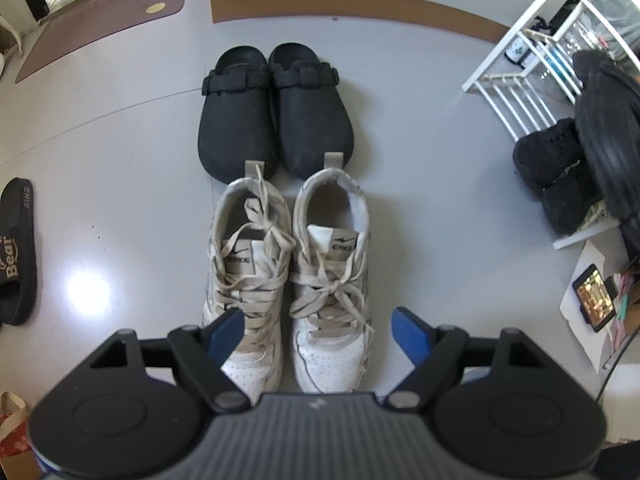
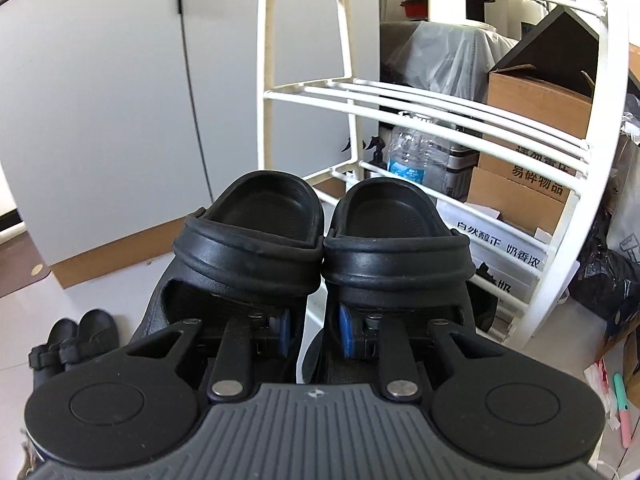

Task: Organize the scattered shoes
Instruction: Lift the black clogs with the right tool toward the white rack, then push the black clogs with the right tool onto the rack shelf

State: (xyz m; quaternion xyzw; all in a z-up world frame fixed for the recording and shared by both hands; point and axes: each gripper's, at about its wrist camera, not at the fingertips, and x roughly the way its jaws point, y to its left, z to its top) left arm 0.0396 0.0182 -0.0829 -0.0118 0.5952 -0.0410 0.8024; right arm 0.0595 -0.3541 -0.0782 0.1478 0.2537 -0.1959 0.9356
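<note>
A pair of white laced sneakers (image 1: 288, 272) stands side by side on the grey floor, with a pair of black buckled clogs (image 1: 276, 112) lined up just beyond them. My left gripper (image 1: 318, 320) hovers open over the sneakers' toes, one blue pad on each side, nothing pinched. My right gripper (image 2: 315, 330) is shut on a pair of black rubber slippers (image 2: 256, 256), pinching their inner walls together and holding them off the floor in front of the white wire shoe rack (image 2: 440, 120). The same held slippers (image 1: 612, 140) show at the right edge beside the rack (image 1: 516, 76).
Dark shoes (image 1: 552, 152) sit on the rack's bottom shelf. A single black "Bear" slide (image 1: 16, 252) lies at the far left. A brown mat (image 1: 104, 20), a phone (image 1: 594, 298) and a paper bag (image 1: 12, 432) are on the floor. Behind the rack are a bottle (image 2: 416, 152) and cardboard boxes (image 2: 536, 96).
</note>
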